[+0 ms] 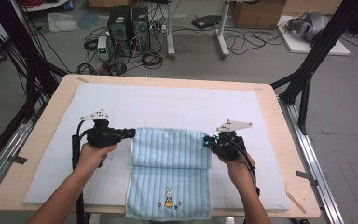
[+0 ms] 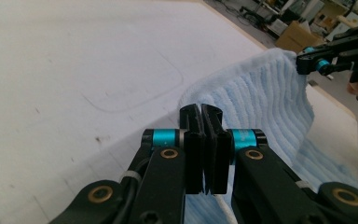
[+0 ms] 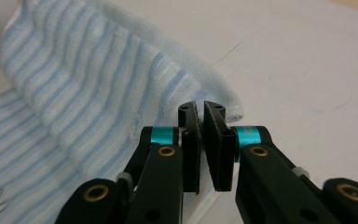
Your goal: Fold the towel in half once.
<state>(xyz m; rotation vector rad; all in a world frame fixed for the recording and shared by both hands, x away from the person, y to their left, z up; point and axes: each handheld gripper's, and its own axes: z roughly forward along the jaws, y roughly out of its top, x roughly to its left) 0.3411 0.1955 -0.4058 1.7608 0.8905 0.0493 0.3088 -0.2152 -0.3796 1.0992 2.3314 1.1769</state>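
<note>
One light-blue striped terry towel [image 1: 170, 163] lies on the table, and it bears one small embroidered rabbit [image 1: 168, 196]. One white foam mat [image 1: 168, 105] covers one pale wooden tabletop [image 1: 65, 81]. Two black two-jaw grippers are in use, the left gripper [image 1: 129, 133] and the right gripper [image 1: 207, 141], each topped by one grey three-cornered plate, two plates in all. Two hands hold them. On the floor beyond stand two dark computer towers [image 1: 129, 23] and two brown cardboard boxes [image 1: 256, 13].

The left gripper [image 2: 204, 122] is clamped on the blue striped towel's [image 2: 261, 102] edge, lifted off the white mat [image 2: 74, 70].
</note>
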